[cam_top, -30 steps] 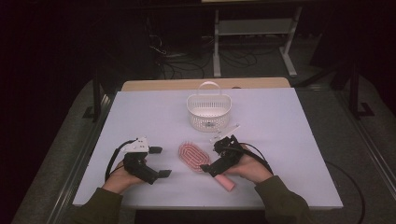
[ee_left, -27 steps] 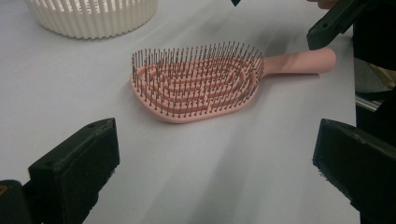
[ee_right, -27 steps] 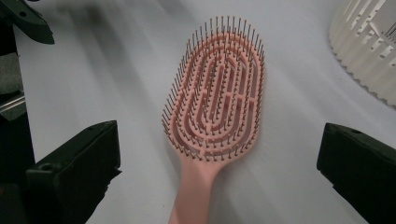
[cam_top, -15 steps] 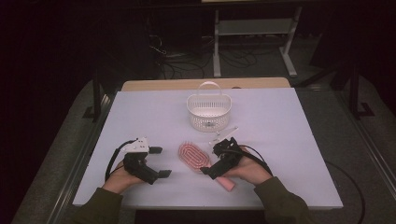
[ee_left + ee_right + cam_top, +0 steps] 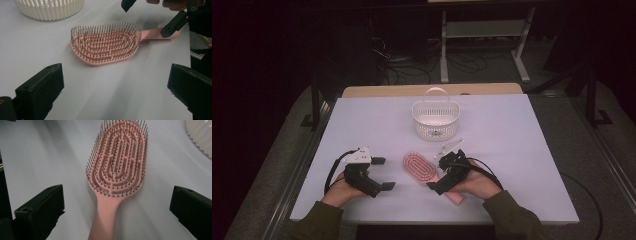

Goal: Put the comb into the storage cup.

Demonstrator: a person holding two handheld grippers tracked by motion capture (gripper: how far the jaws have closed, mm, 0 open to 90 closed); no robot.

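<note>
Dark room, cables and a metal stand behind; pale lilac matte worktop (image 5: 512, 150), smooth, no clutter.

Landmark: basket (image 5: 435, 120), white plastic, oval, slotted walls, hoop handle upright. Appears empty, though its floor is only partly visible. It stands at the far middle of the worktop.

Brush (image 5: 419, 168) lies flat, nearer the person than the basket and well apart from it, bristles up, handle toward the person. Pink plastic, oval paddle head with concentric open ribs and thin dark pins with small tips; the handle is plain, smooth and slightly flattened (image 5: 106, 220).

Right tongs (image 5: 446, 174): jaws spread wide, holding nothing. They straddle the brush handle on the side away from the basket; in the right gripper view both black pads stand well clear of the handle on either side.

Left tongs (image 5: 380, 174): jaws also wide apart, empty, resting to the left of the brush and pointed at it, on the near side from the basket.

A small pale clip-like piece (image 5: 451, 146) lies between basket and brush; material unclear.

Progress, as judged: pick-up not yet made. Approach and alignment on the handle look done; left are closing on the handle, lifting, and carrying toward the basket.
</note>
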